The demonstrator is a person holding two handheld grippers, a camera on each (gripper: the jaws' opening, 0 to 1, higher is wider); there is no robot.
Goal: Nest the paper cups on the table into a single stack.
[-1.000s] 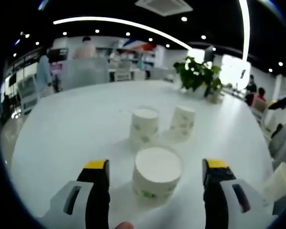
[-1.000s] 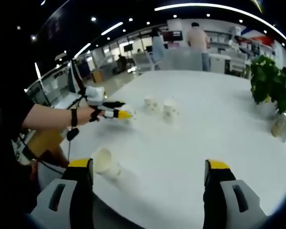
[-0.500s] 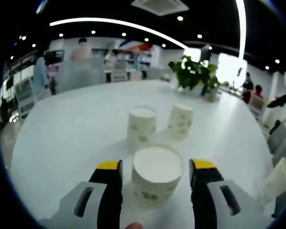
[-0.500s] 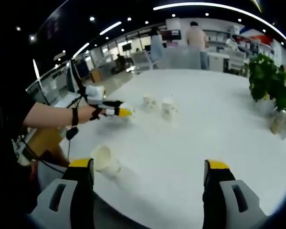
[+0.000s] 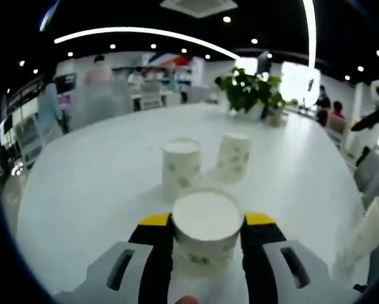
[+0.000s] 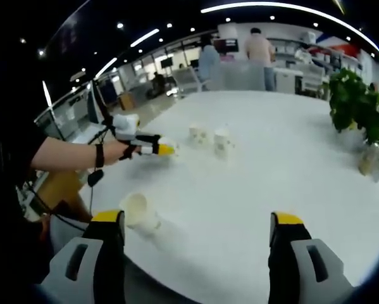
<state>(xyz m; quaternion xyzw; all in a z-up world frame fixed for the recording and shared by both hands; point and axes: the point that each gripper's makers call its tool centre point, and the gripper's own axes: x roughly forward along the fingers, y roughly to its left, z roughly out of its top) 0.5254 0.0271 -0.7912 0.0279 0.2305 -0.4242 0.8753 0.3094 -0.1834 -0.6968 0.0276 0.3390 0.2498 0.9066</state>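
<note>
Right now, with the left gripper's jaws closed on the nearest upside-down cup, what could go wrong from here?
1. The left gripper pinches the upside-down white paper cup with green print near its top; thin paper may dent under the squeeze.
2. Two more printed paper cups stand close behind it; a forward swing could knock them over.
3. A fourth white paper cup lies on its side near the white table's edge, by the open right gripper; a nudge could roll it off.

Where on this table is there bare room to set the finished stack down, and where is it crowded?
The table is bare between the two upside-down cups and the potted plant, and ahead of the right gripper. It is crowded near the left gripper, shut on a cup, and by the tipped cup at the edge.
</note>
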